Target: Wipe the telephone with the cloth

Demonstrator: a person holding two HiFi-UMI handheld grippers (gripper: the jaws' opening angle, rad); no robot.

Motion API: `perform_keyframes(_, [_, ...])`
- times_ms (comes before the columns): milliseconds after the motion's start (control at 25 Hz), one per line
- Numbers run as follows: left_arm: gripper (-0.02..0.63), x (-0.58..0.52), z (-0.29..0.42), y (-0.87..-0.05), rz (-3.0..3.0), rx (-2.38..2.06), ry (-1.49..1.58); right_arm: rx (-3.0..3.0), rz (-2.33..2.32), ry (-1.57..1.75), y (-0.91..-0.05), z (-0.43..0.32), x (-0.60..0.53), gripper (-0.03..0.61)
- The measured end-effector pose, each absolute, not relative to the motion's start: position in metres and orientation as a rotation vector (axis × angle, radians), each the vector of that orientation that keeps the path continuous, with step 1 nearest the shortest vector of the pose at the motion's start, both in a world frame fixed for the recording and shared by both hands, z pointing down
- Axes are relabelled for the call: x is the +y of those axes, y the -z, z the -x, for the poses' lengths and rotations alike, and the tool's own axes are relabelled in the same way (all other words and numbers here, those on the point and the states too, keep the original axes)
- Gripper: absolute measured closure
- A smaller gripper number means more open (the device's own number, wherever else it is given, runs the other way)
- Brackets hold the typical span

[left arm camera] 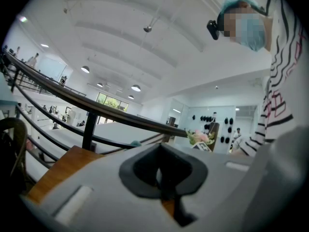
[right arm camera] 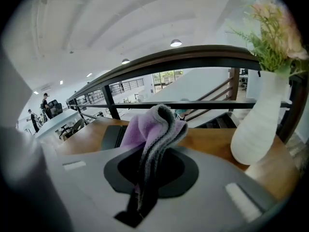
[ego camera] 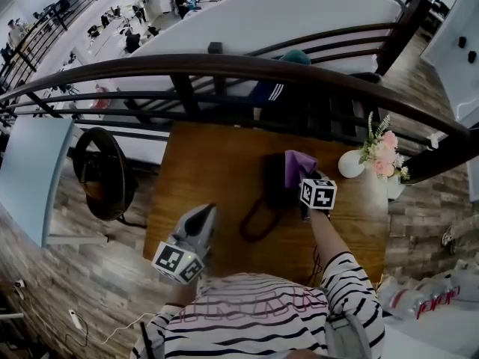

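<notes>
A dark telephone (ego camera: 275,179) lies on the wooden table (ego camera: 213,159), its cord looping toward me (ego camera: 257,221). My right gripper (ego camera: 305,174) hovers at the phone's right side, shut on a purple cloth (ego camera: 299,161) that bunches above its jaws. The right gripper view has the cloth (right arm camera: 152,124) sticking up between the jaws, and the phone (right arm camera: 112,136) is partly hidden behind it. My left gripper (ego camera: 205,211) hangs over the table's near left part, apart from the phone. Its jaws (left arm camera: 161,149) are shut on nothing and tilted upward.
A white vase (ego camera: 350,164) with pink flowers (ego camera: 382,152) stands just right of the phone and shows close in the right gripper view (right arm camera: 258,124). A dark curved railing (ego camera: 224,64) runs behind the table. A round chair (ego camera: 105,172) sits to the left.
</notes>
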State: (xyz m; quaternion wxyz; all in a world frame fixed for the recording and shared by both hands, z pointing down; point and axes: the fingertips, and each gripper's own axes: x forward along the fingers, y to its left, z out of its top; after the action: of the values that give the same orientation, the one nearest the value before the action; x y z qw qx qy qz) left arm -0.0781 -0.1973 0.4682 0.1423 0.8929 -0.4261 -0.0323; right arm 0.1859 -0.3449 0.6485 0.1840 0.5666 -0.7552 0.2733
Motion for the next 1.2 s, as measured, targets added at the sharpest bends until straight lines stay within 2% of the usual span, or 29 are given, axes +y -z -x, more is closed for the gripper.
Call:
perform_keyframes(400, [0.612,-0.189,0.079,-0.467,-2.579,-1.229,0.114,-2.205,-1.617,-0.776,-0.629,-0.171,-0.329,0.541])
perform_keyframes(640, [0.612,-0.185,0.078,-0.466,-2.579,-1.232,0.125,-2.382,-1.440,-0.754,-0.607,-0.110,-0.302,0.541])
perform_keyframes(880, [0.612,-0.178,0.080,-0.467,-2.561,-1.247,0.125,-2.437,-1.264,-0.767,-0.620,-0.058,-0.282,0.541])
perform_keyframes(1200, [0.612,-0.176,0.085,-0.469,-2.564,-1.272,0.116,-2.300,-1.341,-0.774,-0.658,-0.089,-0.292,0.541])
